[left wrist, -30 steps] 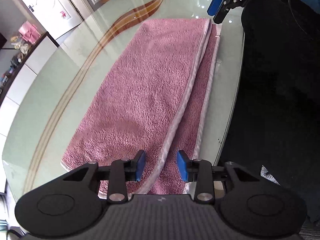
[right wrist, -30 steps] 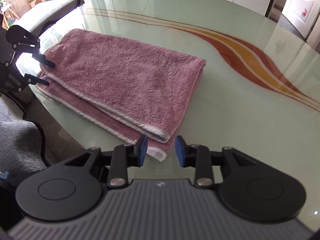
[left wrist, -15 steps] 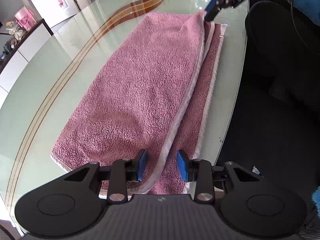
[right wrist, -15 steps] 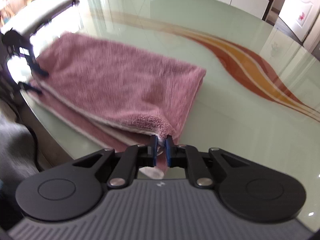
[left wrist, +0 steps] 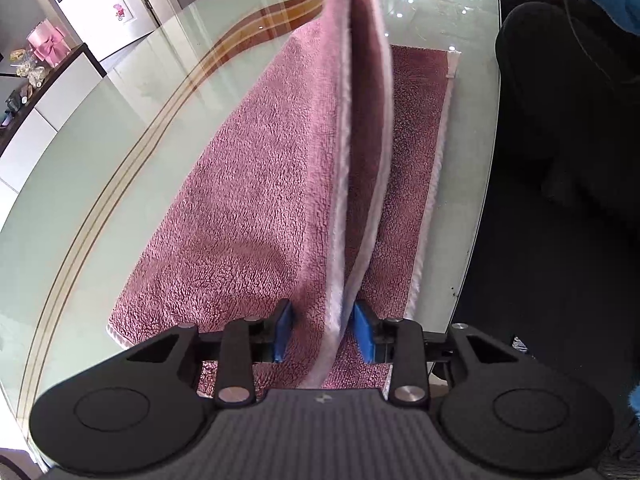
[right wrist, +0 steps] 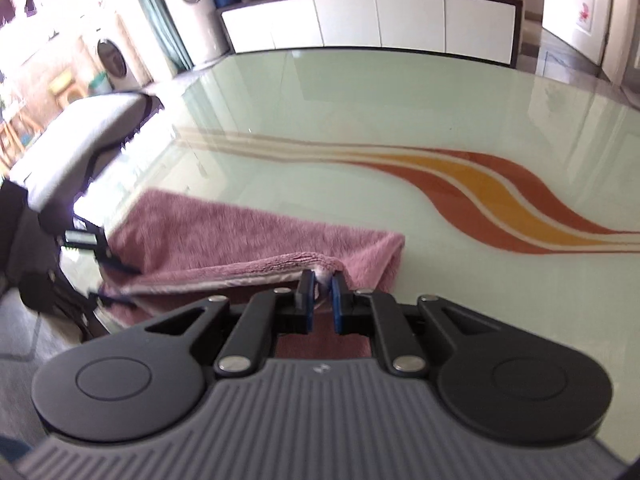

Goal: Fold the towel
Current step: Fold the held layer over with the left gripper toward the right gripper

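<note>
Towel (left wrist: pixel 248 184) on glossy glass table (right wrist: pixel 360 112); white sideboard (right wrist: pixel 372 20) behind

Glass table (right wrist: pixel 360 120), pale green, rounded edge, with curved red-and-orange stripes (right wrist: pixel 500 200) across its top. Pink towel (left wrist: pixel 240 208) lies folded lengthwise near table's edge, one layer lifted off it.

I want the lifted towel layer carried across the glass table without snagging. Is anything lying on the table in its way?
Nothing visible does. The right claw is shut on the towel corner, and the glass table beyond it is bare apart from its painted stripes. The towel's edge runs between the left claw pads.
</note>
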Demonstrator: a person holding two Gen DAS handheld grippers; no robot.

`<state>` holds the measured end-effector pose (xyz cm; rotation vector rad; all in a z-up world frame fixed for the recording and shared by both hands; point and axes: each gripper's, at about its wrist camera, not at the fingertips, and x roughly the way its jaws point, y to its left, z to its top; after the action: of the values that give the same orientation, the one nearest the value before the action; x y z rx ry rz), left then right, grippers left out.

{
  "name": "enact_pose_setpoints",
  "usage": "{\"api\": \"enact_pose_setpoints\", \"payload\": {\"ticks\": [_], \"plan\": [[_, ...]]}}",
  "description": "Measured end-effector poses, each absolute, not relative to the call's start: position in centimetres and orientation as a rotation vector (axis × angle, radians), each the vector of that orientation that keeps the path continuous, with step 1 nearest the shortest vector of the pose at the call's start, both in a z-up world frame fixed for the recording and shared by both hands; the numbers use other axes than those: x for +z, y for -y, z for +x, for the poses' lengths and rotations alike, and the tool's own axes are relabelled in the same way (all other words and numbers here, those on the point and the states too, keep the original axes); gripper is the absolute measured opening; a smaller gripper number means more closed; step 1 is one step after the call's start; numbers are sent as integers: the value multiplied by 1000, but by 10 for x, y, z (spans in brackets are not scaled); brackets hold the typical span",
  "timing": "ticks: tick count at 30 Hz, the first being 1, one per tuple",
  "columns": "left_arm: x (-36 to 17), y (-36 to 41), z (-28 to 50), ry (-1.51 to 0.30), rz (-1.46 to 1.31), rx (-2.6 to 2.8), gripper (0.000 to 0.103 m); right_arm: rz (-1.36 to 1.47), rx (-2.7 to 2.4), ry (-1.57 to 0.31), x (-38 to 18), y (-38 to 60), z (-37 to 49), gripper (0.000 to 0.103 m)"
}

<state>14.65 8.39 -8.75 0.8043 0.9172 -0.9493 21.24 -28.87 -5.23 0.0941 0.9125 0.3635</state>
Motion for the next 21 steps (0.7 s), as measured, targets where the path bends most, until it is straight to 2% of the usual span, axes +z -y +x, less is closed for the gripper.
{"api": "enact_pose_setpoints", "payload": {"ticks": [5,10,14,21], "plan": [[-88,-84,149,-930,791,-950,38,107,367,-907,-49,286,226,9],[-87,-85,155,-947,760,-934,19,73,377,-922,-52,281,225,9],[-86,-83,157,-952,766,-931,12,50,372,-944,-58,281,219,9],[-72,-83,163,-991,750,-935,9,7,376,-964,-61,282,208,9]]}}
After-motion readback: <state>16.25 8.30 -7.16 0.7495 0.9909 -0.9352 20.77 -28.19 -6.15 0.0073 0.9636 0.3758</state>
